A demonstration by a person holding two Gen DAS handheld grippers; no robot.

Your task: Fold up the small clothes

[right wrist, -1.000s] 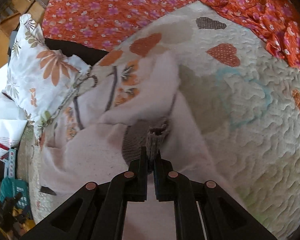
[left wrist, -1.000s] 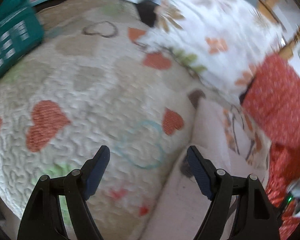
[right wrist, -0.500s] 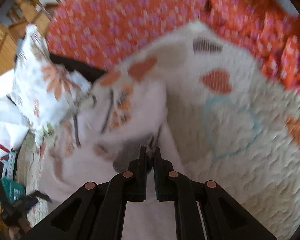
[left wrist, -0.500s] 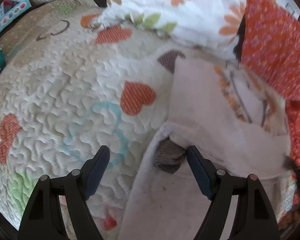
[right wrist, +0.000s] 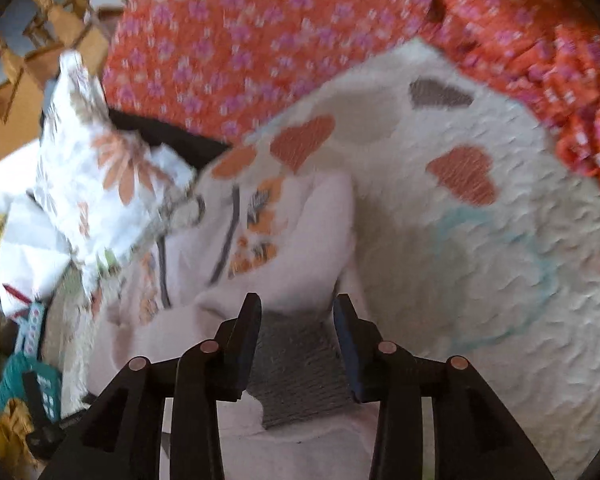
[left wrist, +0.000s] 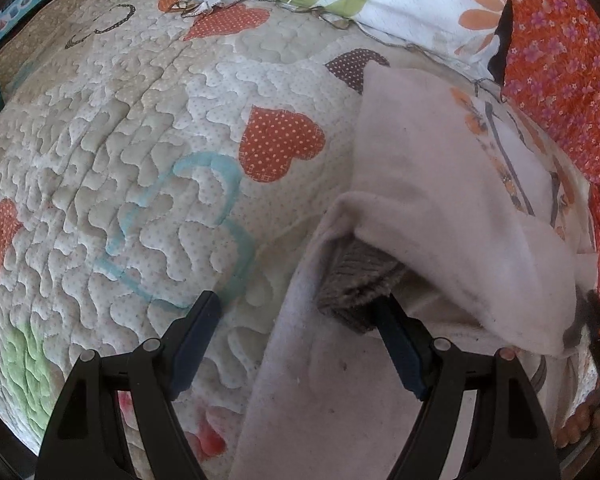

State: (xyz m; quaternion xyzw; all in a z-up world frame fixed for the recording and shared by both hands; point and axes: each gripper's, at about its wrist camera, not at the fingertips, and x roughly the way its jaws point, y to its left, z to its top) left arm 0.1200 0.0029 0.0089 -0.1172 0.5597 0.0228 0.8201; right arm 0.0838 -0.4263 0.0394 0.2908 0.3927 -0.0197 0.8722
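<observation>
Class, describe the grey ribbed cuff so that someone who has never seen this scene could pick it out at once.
Start at the heart-patterned quilt covering the surface. On its right side lies a pale pink garment with orange flowers printed on it. Where a sleeve is folded across it, the grey ribbed cuff peeks out from under the pink flap: the only dark, knitted, unpatterned patch there.

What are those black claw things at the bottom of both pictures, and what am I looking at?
They are hand-held pincers, one in each of a person's hands, each with a small camera looking along its two fingers. One picture comes from the left gripper, one from the right gripper. Both are open and hold nothing. Below them a pale pink garment, partly folded, lies on a quilt with hearts. Its grey ribbed cuff sits between the right gripper's fingers, unclamped. An orange flowered cloth lies behind.
</observation>
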